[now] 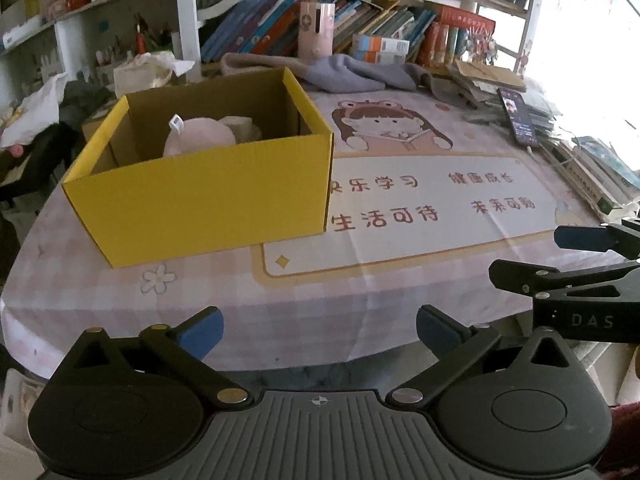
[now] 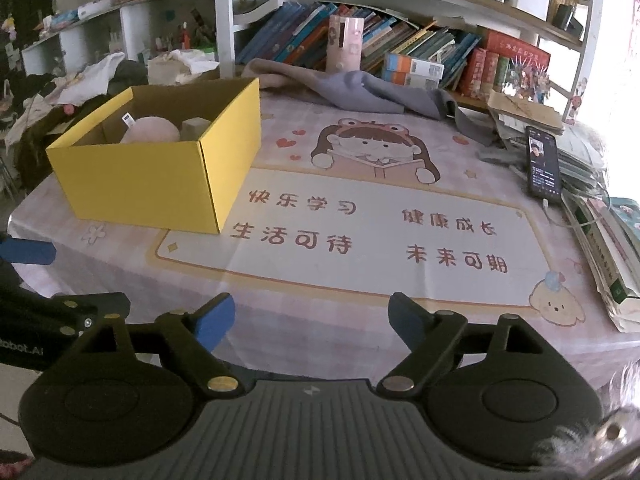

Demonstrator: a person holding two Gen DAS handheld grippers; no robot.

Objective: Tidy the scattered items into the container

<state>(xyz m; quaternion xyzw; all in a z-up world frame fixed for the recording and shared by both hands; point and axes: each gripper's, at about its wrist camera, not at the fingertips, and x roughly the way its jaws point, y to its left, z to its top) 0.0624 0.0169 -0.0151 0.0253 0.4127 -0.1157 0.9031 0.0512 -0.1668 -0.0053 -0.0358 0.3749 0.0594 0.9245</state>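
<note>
Tidying looks finished: pink plush toy (image 1: 200,140) sits inside yellow cardboard box (image 1: 208,200), left gripper (image 1: 320,330) and right gripper (image 2: 312,318) both wide, empty, with nothing loose nearby to fetch

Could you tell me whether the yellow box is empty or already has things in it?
Not empty: the open-topped yellow box holds a pink plush toy with a tag, plus a pale object beside it.

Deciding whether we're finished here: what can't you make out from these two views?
- Yellow box floor: hidden by its front wall, both views; only the pink plush top and a grey item show.
- Plush tag print: too small.
- Table behind the box: blocked.
- Left gripper and right gripper: open, empty.
</note>
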